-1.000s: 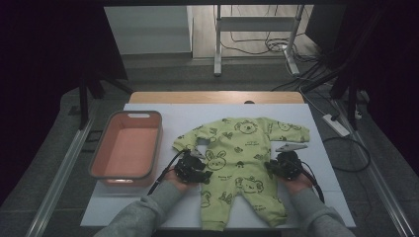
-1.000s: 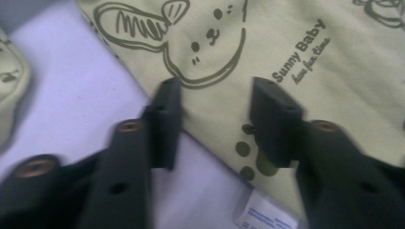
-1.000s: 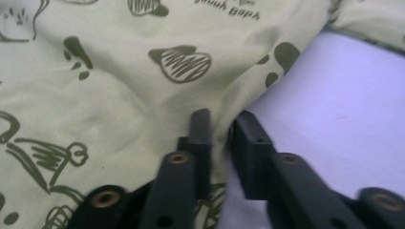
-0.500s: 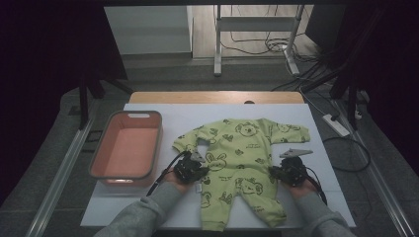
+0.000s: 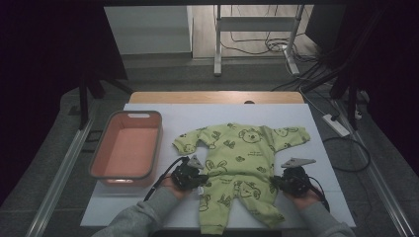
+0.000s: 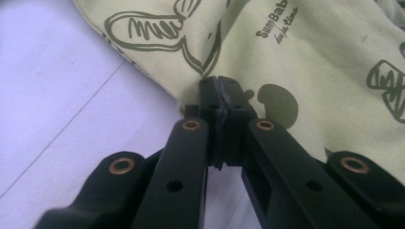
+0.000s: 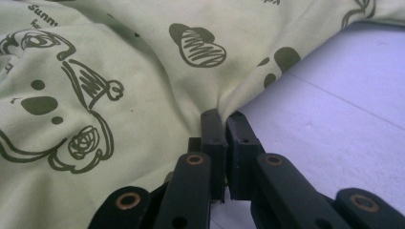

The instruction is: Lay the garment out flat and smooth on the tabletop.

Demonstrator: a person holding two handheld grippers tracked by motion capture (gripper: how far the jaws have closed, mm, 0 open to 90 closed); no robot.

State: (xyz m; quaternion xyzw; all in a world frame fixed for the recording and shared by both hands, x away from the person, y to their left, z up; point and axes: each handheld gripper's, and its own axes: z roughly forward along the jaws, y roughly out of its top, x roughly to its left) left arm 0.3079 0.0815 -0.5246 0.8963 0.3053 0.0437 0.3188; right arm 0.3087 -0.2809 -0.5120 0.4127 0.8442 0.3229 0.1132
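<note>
Two tongs, left tongs (image 5: 196, 178) and right tongs (image 5: 282, 181), each clenched on opposite edges of green romper (image 5: 242, 163)

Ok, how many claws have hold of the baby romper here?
2. The left claw is shut on the baby romper at its left side edge, and the right claw is shut on its right side edge, both near the waist.
</note>
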